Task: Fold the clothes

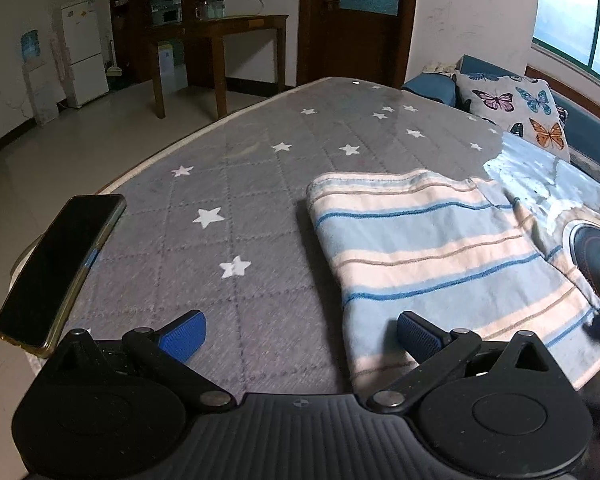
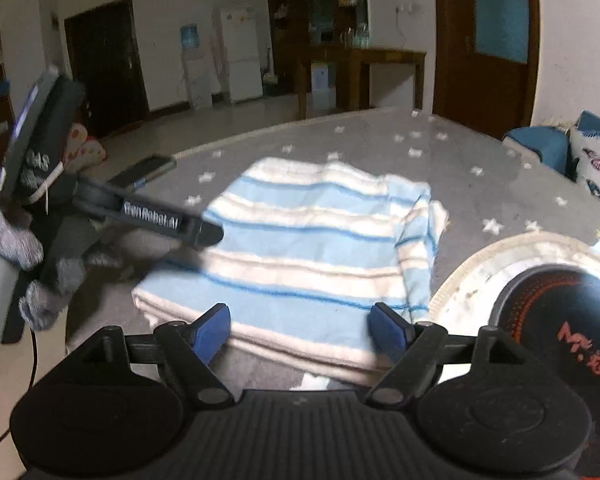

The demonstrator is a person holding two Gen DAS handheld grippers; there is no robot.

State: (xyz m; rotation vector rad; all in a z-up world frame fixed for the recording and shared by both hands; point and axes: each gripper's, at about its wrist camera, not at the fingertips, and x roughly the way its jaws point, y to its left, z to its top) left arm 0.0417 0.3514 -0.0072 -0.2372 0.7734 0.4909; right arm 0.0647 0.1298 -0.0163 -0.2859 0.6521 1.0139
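Both hovering wide open, gripping nothing: left gripper (image 1: 300, 334) and right gripper (image 2: 300, 326) flanking striped garment (image 2: 308, 248) near table (image 1: 228, 200) front edge, probably readying another fold.

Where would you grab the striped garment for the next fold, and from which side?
Probably the near hem of the garment, approached from the near edge: it lies flat and folded, its layered edge between the open right gripper's fingers. The left gripper is open beside it.

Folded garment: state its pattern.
The garment has light-blue and cream stripes; right wrist view shows it best.
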